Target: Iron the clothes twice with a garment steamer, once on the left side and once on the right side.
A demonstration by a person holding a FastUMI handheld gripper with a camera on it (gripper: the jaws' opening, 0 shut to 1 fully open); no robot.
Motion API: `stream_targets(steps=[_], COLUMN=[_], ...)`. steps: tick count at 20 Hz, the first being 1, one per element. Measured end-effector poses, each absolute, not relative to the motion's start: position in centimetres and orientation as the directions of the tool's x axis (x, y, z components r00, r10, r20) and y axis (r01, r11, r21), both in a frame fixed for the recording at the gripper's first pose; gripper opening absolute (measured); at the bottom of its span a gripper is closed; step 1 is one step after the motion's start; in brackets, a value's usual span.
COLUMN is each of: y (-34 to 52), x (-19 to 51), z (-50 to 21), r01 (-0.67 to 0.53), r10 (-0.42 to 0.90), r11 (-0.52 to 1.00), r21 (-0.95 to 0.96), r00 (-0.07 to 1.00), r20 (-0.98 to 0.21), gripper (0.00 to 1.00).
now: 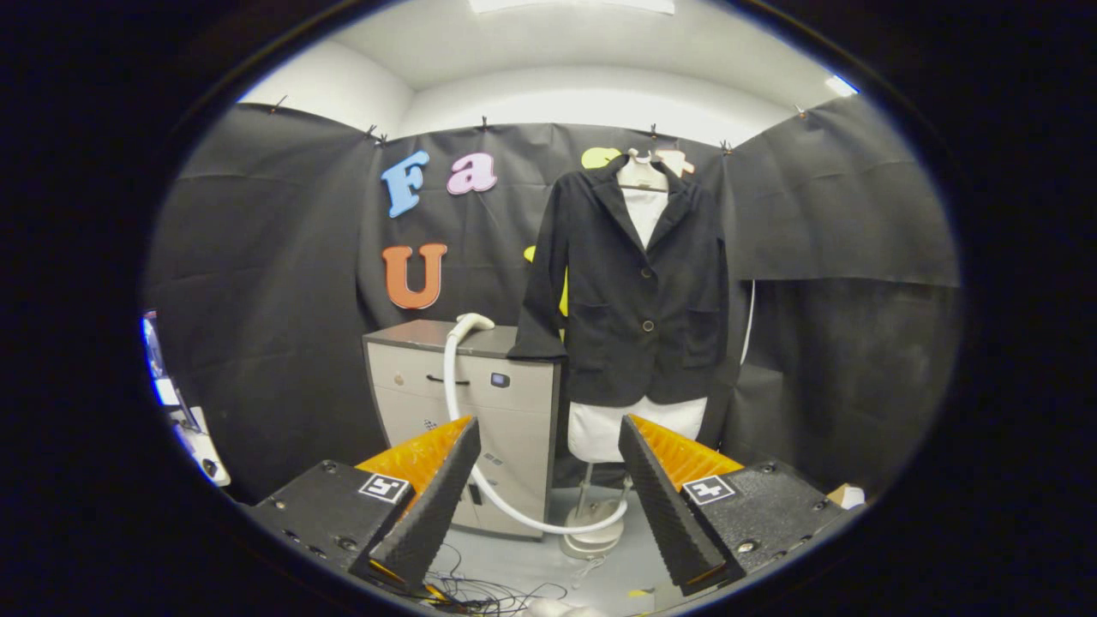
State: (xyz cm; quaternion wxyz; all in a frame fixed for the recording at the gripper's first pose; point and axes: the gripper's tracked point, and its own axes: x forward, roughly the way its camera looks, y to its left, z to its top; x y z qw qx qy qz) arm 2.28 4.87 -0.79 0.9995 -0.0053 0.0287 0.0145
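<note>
Tool (548,480) fingers apart, empty. Steamer head (470,325) rests on cabinet (480,386): light, rigid, stiff trailing hose (480,480); grip its neck. Blazer (638,291) hangs soft.

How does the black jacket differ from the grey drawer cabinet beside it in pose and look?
The black button-front jacket hangs on a white dress form raised on a stand; the grey drawer cabinet stands on the floor. The jacket is dark soft fabric; the cabinet is pale, hard and boxy. The cabinet carries the white steamer head and hose; the jacket carries nothing. Both stand beyond the open hand-held gripper, against the black cloth wall.
</note>
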Motion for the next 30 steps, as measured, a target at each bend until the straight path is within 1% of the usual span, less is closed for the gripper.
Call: stream_targets(steps=[5,9,14,18,22,25,30], y=[5.4,6.7,10.3,14.0,19.5,23.5,28.3], x=[6.6,12.4,23.0,32.1,41.2,46.9,53.6], z=[1.1,3.3,7.4,9.5,9.7,8.3,4.3], r01=[-0.031,-0.046,-0.098,-0.135,-0.188,-0.217,-0.238], r10=[0.031,0.047,0.099,0.137,0.192,0.217,0.233], r11=[0.999,0.999,0.995,0.99,0.981,0.976,0.971], r21=[0.01,0.023,0.036,0.039,0.039,0.024,0.031], r00=[0.998,0.997,0.994,0.988,0.972,0.952,0.899], r20=[-0.054,-0.063,-0.043,-0.072,-0.139,-0.215,-0.371], gripper=[1.0,1.0,1.0,1.0,1.0,1.0,1.0])
